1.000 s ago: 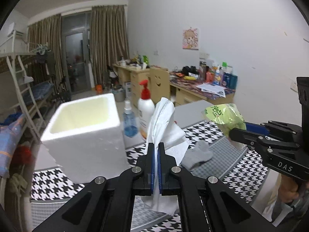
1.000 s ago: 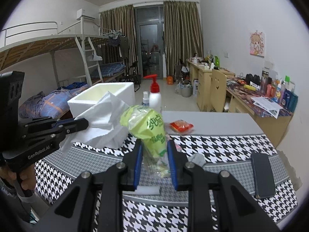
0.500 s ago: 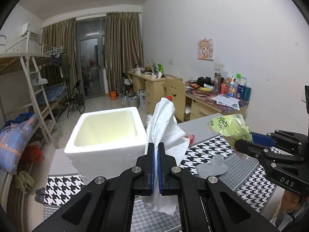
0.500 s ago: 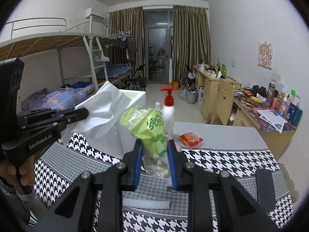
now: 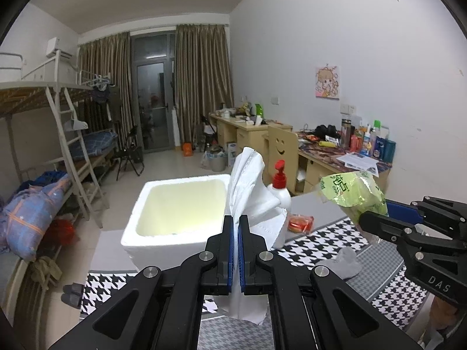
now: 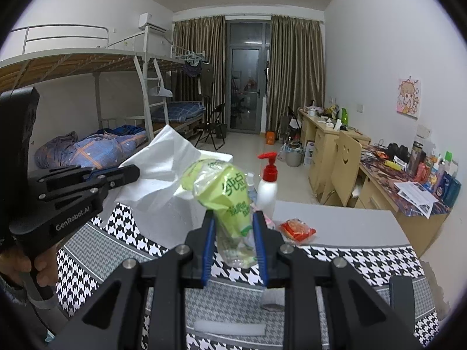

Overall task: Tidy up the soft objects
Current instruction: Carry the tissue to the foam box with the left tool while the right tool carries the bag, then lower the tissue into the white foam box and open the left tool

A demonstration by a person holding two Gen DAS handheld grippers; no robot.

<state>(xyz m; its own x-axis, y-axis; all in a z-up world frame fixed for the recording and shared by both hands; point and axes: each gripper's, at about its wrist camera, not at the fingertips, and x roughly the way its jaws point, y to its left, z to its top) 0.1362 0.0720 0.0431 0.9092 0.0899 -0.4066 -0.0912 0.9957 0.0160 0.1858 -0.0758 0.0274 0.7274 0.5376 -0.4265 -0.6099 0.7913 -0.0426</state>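
My left gripper (image 5: pixel 235 227) is shut on a white crumpled tissue (image 5: pixel 248 180) and holds it up above the table, just right of the open white foam box (image 5: pixel 175 204). My right gripper (image 6: pixel 233 221) is shut on a green plastic tissue pack (image 6: pixel 224 192), also held in the air. The green pack (image 5: pixel 353 192) and right gripper show at the right of the left wrist view. The left gripper (image 6: pixel 128 175) with the tissue (image 6: pixel 163 169) shows at the left of the right wrist view, in front of the foam box (image 6: pixel 178 218).
On the houndstooth tablecloth (image 5: pixel 321 250) lie a grey cloth (image 5: pixel 341 262), a red snack packet (image 6: pixel 297 229), a white foam strip (image 6: pixel 230 328) and a dark phone (image 6: pixel 404 294). A red-capped pump bottle (image 6: pixel 267 186) and a small spray bottle stand beside the box. Bunk bed left, desks right.
Both grippers have risen with their loads still held. The foam box now sits lower in the left wrist view, so its inside shows.
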